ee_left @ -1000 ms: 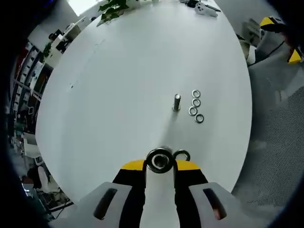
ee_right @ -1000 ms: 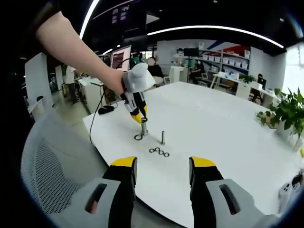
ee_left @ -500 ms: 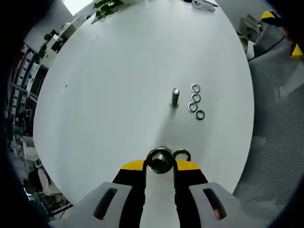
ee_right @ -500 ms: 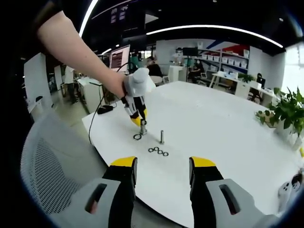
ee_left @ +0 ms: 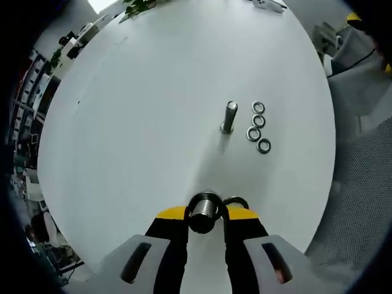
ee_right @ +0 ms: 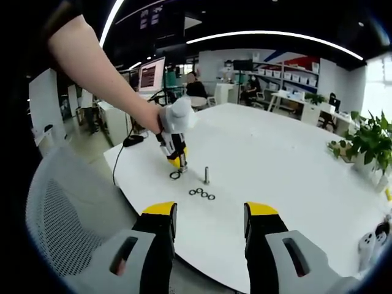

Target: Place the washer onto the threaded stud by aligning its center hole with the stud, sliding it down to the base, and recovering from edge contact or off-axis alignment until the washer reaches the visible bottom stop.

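Open office: white round table (ee_right: 288, 159), mesh chair (ee_right: 67, 214), ceiling light strips (ee_right: 275, 35).

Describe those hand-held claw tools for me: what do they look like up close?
Each is a pale grey plastic tool with two jaws. The right gripper has thick black fingers capped in yellow, on grey shells with dark slots. The left gripper has the same yellow tips, black fingers and slotted grey shells. From the right gripper view, the left one has a rounded white body; the arm holding it is bare, with no sleeve visible.
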`<control>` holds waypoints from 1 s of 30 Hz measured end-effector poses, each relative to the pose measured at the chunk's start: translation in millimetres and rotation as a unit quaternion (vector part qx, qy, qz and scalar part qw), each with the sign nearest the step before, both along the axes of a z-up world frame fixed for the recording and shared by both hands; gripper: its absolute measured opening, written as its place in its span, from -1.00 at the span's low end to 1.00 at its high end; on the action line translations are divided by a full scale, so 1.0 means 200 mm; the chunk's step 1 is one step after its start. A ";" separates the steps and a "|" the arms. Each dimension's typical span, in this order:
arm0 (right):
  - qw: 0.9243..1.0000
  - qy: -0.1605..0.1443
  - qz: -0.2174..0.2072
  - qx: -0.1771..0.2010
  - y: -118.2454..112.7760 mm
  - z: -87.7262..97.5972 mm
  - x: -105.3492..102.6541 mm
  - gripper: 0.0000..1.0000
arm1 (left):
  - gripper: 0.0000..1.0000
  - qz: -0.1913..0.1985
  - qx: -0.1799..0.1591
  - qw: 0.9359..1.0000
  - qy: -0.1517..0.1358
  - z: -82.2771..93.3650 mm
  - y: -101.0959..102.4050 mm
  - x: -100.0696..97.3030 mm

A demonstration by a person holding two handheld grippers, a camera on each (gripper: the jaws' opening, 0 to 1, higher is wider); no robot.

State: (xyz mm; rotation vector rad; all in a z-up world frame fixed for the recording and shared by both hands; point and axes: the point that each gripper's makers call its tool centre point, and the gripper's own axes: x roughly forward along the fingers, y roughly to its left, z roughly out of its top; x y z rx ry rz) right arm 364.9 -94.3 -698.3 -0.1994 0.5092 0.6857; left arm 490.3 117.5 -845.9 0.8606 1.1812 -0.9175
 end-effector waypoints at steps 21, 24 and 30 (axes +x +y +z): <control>1.000 0.003 0.001 0.003 0.00 0.00 0.00 -0.08 | -0.58 0.021 0.011 1.000 0.013 -0.04 0.00 -0.04; 1.000 0.003 0.002 0.003 0.00 0.00 0.00 -0.08 | -0.58 0.023 0.010 1.000 0.014 -0.04 0.00 -0.05; 1.000 0.003 0.003 0.006 0.00 0.00 0.00 -0.08 | -0.57 0.034 0.008 0.999 0.019 -0.03 -0.01 -0.07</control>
